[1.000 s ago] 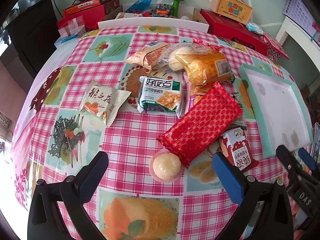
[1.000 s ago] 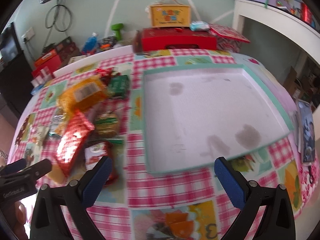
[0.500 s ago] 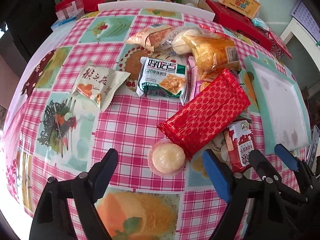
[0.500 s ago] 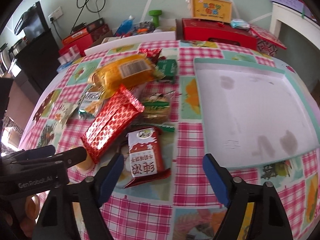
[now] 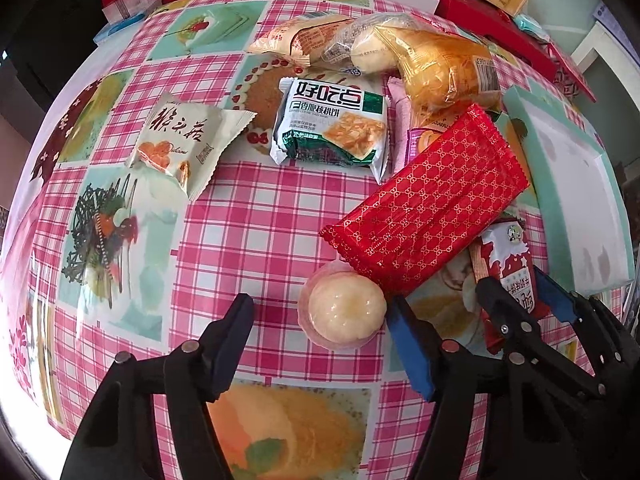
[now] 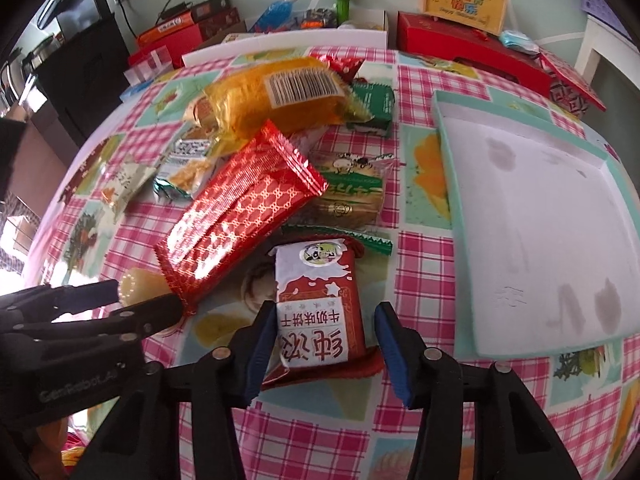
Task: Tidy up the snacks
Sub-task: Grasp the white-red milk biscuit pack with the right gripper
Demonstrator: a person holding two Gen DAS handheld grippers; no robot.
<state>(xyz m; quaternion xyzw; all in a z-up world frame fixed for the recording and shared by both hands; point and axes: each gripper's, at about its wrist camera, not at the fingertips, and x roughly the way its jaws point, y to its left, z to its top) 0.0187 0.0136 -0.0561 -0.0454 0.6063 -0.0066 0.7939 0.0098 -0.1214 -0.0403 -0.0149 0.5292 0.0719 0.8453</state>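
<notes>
A round pale jelly cup (image 5: 346, 312) stands on the checked tablecloth between the fingers of my left gripper (image 5: 322, 322). Its jaws are closing; the right pad is at the cup's edge and the left pad is still clear of it. My right gripper (image 6: 326, 330) straddles a red-and-white biscuit packet (image 6: 316, 292) lying flat. Those jaws are closing too, with the left pad at the packet's side and a small gap at the right pad. A long red patterned packet (image 6: 240, 216) lies between the two grippers. The mint-rimmed white tray (image 6: 452, 184) sits to the right.
More snacks are piled behind: a green-and-white cracker packet (image 5: 332, 120), a white packet (image 5: 180, 140), an orange bag (image 5: 444, 68) and a small green packet (image 6: 372, 108). Red gift boxes (image 6: 472, 52) stand past the table's far edge.
Both grippers came down and their jaws narrowed. The left one now brackets the jelly cup. The right one swung left from the tray to the red-and-white packet.
</notes>
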